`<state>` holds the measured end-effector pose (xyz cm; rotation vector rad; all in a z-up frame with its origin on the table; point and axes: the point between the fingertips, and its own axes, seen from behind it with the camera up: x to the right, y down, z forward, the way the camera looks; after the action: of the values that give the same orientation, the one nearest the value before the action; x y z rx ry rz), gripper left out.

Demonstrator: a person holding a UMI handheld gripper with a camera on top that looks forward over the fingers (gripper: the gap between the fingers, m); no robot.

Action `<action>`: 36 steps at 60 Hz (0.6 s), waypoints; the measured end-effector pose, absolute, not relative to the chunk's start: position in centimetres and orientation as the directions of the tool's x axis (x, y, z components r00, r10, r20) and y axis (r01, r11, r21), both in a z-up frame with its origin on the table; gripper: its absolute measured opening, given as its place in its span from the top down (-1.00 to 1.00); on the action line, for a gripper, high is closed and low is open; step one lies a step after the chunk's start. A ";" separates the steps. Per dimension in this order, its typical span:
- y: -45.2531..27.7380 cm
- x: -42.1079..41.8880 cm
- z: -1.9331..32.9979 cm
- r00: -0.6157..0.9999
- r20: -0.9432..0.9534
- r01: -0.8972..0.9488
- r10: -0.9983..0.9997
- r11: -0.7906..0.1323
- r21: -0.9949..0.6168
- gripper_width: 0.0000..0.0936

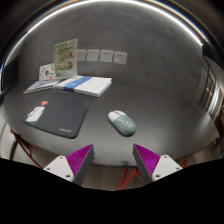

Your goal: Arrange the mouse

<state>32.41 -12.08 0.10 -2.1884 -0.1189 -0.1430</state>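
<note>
Mouse (122, 122) lies beside mousepad (56, 114), books (72, 85) beyond, ahead of spread, empty fingers (78, 160).

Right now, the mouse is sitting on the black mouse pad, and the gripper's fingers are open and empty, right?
Not quite. The gripper view shows the mouse on the bare table, beside the black mouse pad, not on it. The gripper is indeed open and empty.

Quick count: one grey-green mouse (122, 122), one dark mouse pad (58, 116) and one small white item (36, 114) lying on that pad. Also one stack of books (75, 86), two leaflets (60, 60) propped behind it, and three small cards (100, 56) on the wall.
</note>
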 end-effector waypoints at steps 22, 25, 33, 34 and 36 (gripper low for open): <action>-2.2 36.8 -0.9 0.991 -0.014 0.067 0.131 -0.591 -0.804 -0.74; -1.2 37.1 -1.0 0.991 -0.017 0.067 0.135 -0.596 -0.800 -0.75; 1.1 37.7 -1.0 0.989 -0.014 0.077 0.144 -0.606 -0.792 -0.72; 1.3 37.7 -1.0 0.990 -0.014 0.075 0.140 -0.609 -0.790 -0.68; 1.6 37.9 -1.0 0.992 -0.013 0.069 0.129 -0.613 -0.787 -0.44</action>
<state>37.89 1.58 -0.99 -2.2321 -0.1375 0.0850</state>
